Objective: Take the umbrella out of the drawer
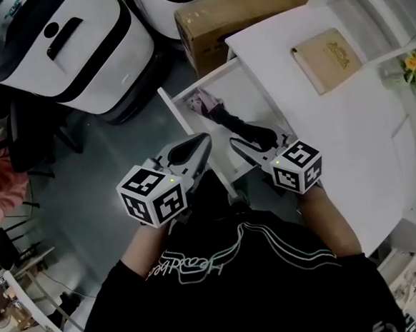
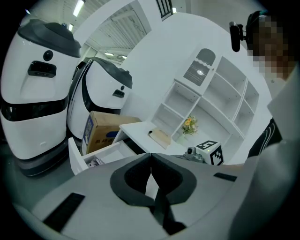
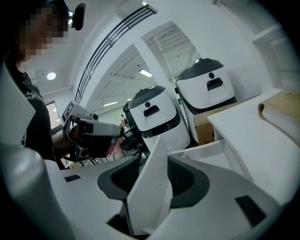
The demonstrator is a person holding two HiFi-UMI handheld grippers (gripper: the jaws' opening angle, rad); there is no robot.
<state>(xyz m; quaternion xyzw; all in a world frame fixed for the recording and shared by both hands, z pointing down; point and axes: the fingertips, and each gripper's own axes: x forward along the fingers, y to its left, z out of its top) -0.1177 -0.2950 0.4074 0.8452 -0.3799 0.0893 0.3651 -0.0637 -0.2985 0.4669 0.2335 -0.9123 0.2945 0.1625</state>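
White tabletop (image 1: 334,130) fills the right of the scene and carries a tan book (image 1: 326,59). A cardboard box (image 1: 239,16) and bulky white machines (image 1: 62,44) stand on the floor at the far left.

The drawer (image 1: 175,113) is pulled open, so that step looks done. The umbrella (image 1: 233,124) lies inside it, folded and not yet gripped, so grasping it and lifting it out remain. Its long axis runs from far left, where a pinkish end shows, to near right, where it is dark. I cannot tell which end is the handle.

The left gripper (image 1: 203,140) has its jaws clenched on nothing. The right gripper (image 1: 238,146) has its jaws released, with a white drawer panel standing loose between them.
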